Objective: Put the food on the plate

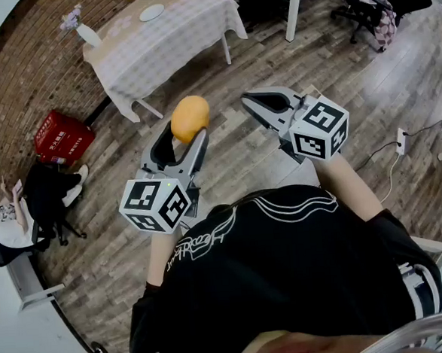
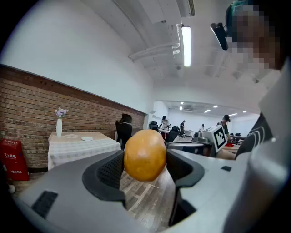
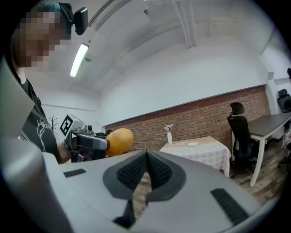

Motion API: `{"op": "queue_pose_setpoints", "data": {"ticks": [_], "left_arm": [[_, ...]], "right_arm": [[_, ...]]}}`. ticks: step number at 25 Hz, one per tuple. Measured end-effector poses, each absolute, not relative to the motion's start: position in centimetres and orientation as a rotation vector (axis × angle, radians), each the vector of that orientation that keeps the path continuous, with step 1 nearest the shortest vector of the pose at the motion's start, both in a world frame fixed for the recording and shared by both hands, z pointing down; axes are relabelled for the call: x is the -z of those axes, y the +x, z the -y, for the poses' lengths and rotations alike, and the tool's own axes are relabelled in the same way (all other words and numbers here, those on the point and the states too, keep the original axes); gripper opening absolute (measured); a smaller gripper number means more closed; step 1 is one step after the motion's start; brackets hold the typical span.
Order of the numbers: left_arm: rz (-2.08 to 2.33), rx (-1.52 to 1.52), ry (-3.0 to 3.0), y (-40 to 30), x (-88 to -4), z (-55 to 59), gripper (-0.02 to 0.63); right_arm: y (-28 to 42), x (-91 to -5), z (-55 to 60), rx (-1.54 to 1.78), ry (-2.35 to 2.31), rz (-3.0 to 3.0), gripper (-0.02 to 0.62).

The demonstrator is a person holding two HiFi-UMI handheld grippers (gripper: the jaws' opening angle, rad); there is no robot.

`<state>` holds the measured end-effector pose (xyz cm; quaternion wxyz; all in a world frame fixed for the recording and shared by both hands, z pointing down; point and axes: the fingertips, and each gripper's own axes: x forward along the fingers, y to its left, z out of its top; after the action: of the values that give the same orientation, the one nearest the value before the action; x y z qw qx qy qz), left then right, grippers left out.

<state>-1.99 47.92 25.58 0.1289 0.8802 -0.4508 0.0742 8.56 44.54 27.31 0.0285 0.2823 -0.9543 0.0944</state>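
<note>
Head view: left gripper (image 1: 185, 134) holds round orange food (image 1: 190, 118) aloft; plate (image 1: 151, 12) on table (image 1: 188, 27), well apart.
Left gripper view: both pads press food's sides.
Right gripper view: right gripper (image 3: 146, 157) jaws together, empty.

The left claw (image 1: 187, 134) is held out in front of the torso, its jaws spread wide and pressing on both sides of a round orange food (image 1: 190, 117). The right claw (image 1: 249, 100) points forward beside it, a little apart, its jaws pressed together with nothing between them. The left forearm (image 1: 158, 255) and right forearm (image 1: 340, 173) reach out bare from the body.
</note>
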Motion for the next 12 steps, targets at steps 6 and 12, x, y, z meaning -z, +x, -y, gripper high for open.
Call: {"op": "queue_pose_setpoints", "data": {"ticks": [6,12], "left_arm": [[1.310,-0.217,2.559,-0.7,-25.7,-48.1,0.290],[1.306,-0.234,2.548,0.3,-26.0,-48.0,0.290]], "right_arm": [[9.8,-27.3,-44.8,-0.297,0.875,2.948,-0.005],[11.3,-27.4,-44.3,-0.329,0.931,2.936,-0.003]]}}
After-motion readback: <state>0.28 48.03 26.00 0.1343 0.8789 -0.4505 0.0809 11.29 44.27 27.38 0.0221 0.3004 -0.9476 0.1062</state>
